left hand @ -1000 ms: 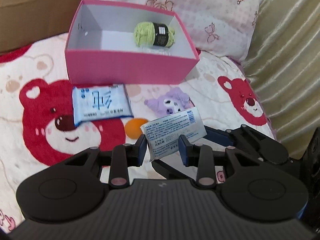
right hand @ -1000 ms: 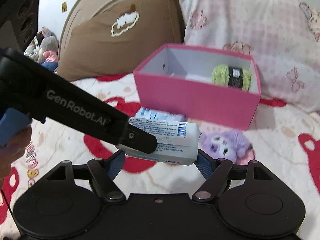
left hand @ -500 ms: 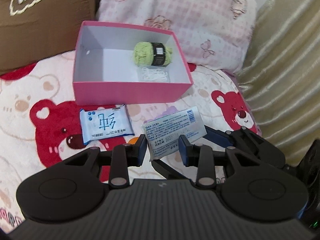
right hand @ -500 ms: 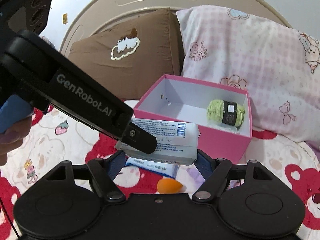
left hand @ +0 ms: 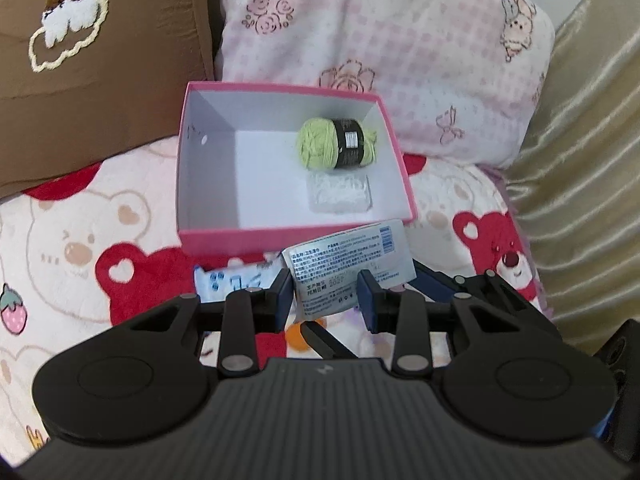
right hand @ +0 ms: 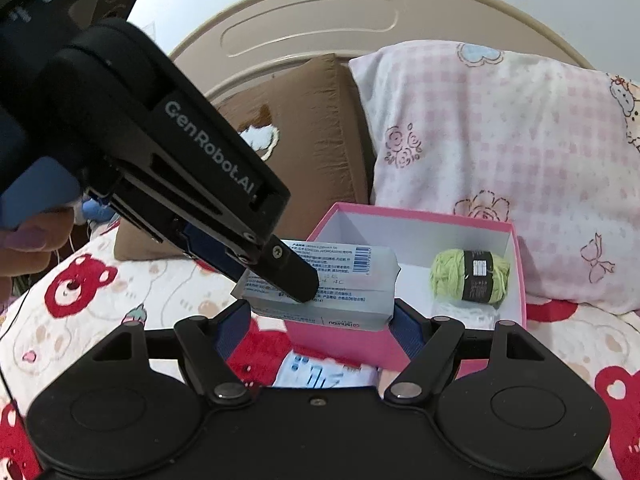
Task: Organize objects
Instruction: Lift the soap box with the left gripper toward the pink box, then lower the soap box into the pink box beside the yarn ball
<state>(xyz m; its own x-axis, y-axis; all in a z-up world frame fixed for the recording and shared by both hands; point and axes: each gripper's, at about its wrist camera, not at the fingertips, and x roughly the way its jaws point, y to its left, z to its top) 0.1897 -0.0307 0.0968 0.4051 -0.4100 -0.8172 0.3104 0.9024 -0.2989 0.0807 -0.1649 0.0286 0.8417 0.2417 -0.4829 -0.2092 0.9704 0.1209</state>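
A white wet-wipes pack (left hand: 348,260) with printed text and a barcode hangs in the air, held by both grippers. My left gripper (left hand: 326,296) is shut on its narrow side. My right gripper (right hand: 320,320) is shut on the same pack (right hand: 348,304) across its length, blue pads at both ends. One of the left gripper's fingers (right hand: 224,184) crosses the right wrist view and lies on the pack. Just beyond stands an open pink box (left hand: 296,240) holding a green yarn ball (left hand: 336,148) and a small white packet (left hand: 340,192).
A blue-and-white tissue pack (left hand: 236,280) and an orange object (left hand: 298,336) lie on the bear-print blanket (left hand: 100,240) below the grippers. A brown pillow (left hand: 100,60) and a pink checked pillow (left hand: 400,40) stand behind the box. A gold curtain (left hand: 580,160) hangs on the right.
Both grippers have risen together with the wipes pack and come nearer the pink box. The box's inside now shows more from above; the grips have not changed.
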